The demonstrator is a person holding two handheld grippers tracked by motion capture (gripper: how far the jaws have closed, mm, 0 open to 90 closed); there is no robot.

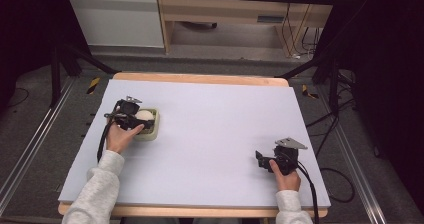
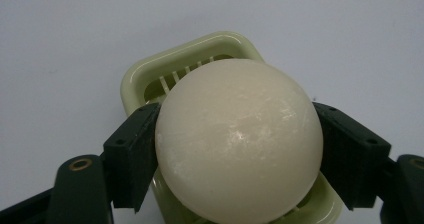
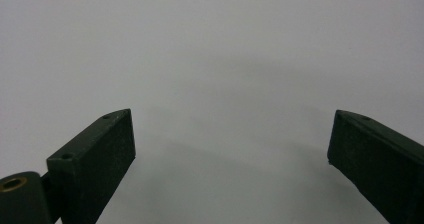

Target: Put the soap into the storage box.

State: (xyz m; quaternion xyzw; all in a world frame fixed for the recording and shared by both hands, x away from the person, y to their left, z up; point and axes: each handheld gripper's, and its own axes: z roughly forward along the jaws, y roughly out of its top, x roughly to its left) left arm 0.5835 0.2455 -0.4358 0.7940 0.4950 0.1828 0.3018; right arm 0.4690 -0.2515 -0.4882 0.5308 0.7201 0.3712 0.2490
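At the worktop's [image 1: 210, 134] 9 o'clock side, the left gripper [image 2: 239, 149] clamps the pale ball [image 2: 239, 144] above the green slotted tray [image 2: 150, 79], probably seating or lifting it. The right gripper [image 3: 231, 149], at 4 o'clock, idles with jaws apart.

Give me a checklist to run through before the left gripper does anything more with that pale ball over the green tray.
1. Grip on the ball: left gripper has a finger on each side of it, touching. Ok.
2. Ball lined up with the green tray: tray sits directly under and behind it. Ok.
3. Ball resting in the tray or held above it: cannot tell.
4. Tray slats bare where visible. Ok; the rest is hidden by the ball.
5. Right gripper out of the way: open, over bare table, far from the tray. Ok.
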